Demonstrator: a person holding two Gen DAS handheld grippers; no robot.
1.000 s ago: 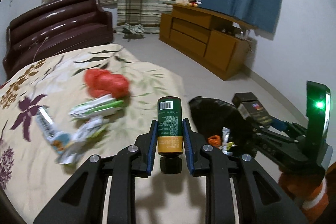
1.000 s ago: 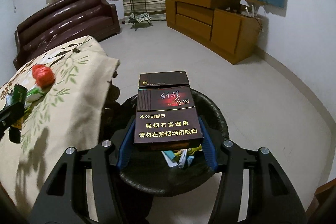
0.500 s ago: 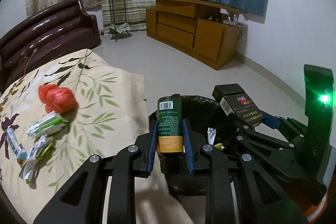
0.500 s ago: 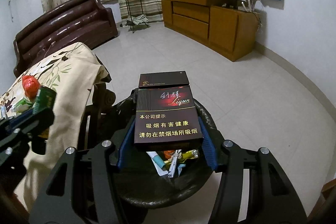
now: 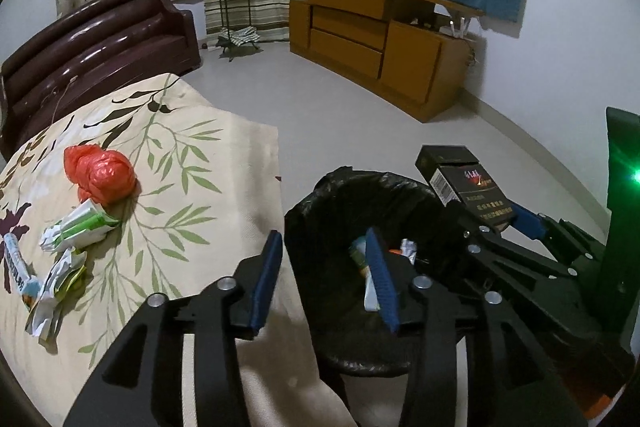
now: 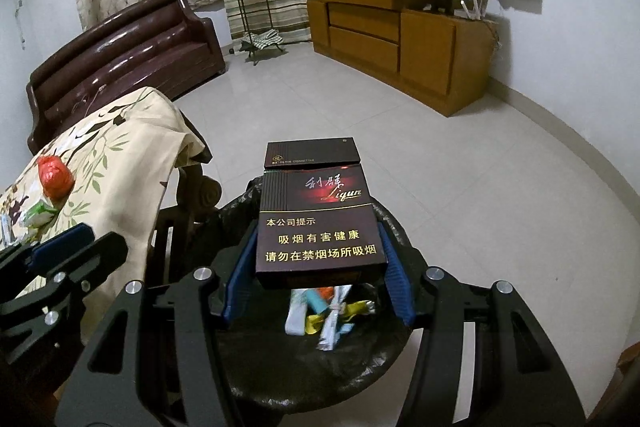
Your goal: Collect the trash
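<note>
Left wrist view: jaws of the left gripper (image 5: 326, 277) have just been opening and stand released, nothing between them, over the rim of the black-lined trash bin (image 5: 320, 203). A red plastic bag (image 5: 100, 175) and crumpled wrappers (image 5: 76, 227) lie on the floral tabletop cloth (image 5: 208, 163).

Right wrist view: jaws of the right gripper (image 6: 316, 275) are clenched on a dark cigarette pack (image 6: 320, 223), lid flipped open, held above the bin's wrappers.

Bin (image 5: 320, 211) mouth lies open below, cigarette box (image 6: 320, 223) overhanging one side.
</note>
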